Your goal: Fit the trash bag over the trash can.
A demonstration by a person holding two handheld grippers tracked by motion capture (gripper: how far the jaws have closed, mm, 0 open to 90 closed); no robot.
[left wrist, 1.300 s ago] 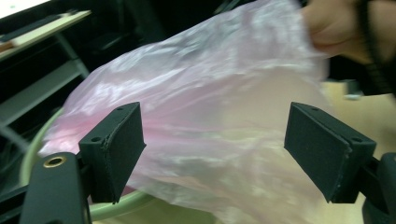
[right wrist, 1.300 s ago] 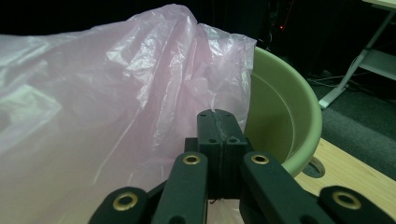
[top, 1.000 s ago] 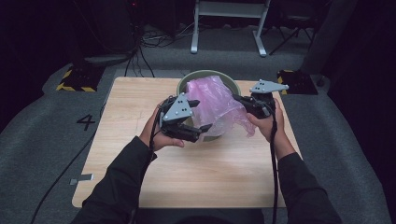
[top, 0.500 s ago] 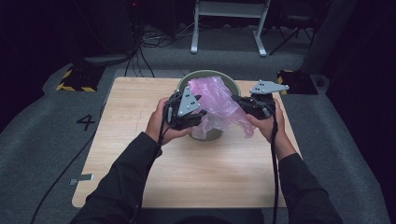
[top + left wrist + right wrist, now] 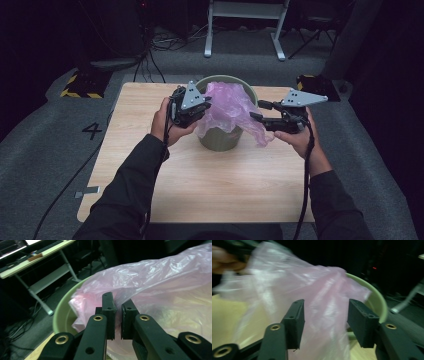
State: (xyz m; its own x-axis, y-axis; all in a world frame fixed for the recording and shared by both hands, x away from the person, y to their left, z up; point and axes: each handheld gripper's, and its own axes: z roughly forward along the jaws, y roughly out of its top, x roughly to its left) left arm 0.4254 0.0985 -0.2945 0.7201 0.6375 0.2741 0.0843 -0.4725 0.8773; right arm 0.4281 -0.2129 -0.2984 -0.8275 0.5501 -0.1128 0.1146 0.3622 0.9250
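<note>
You have one green bin (image 5: 220,141) on the tabletop (image 5: 210,190), with one pink plastic bag (image 5: 227,107) draped over its rim. Your left tongs (image 5: 200,106) have just closed and now pinch the bag's edge at the bin's left side. Your right tongs (image 5: 256,110) have just opened; their jaws stand apart beside the loose film, gripping nothing.

Number on the floor covering (image 5: 45,150): a dark "4" (image 5: 93,131) stands on the grey floor covering just off the table's left edge, seen from the high view.
Hazard marking: yellow-and-black stripes (image 5: 80,93) edge a dark block on the floor beyond the table's far left corner; no words on it.
Other readable text: none.
</note>
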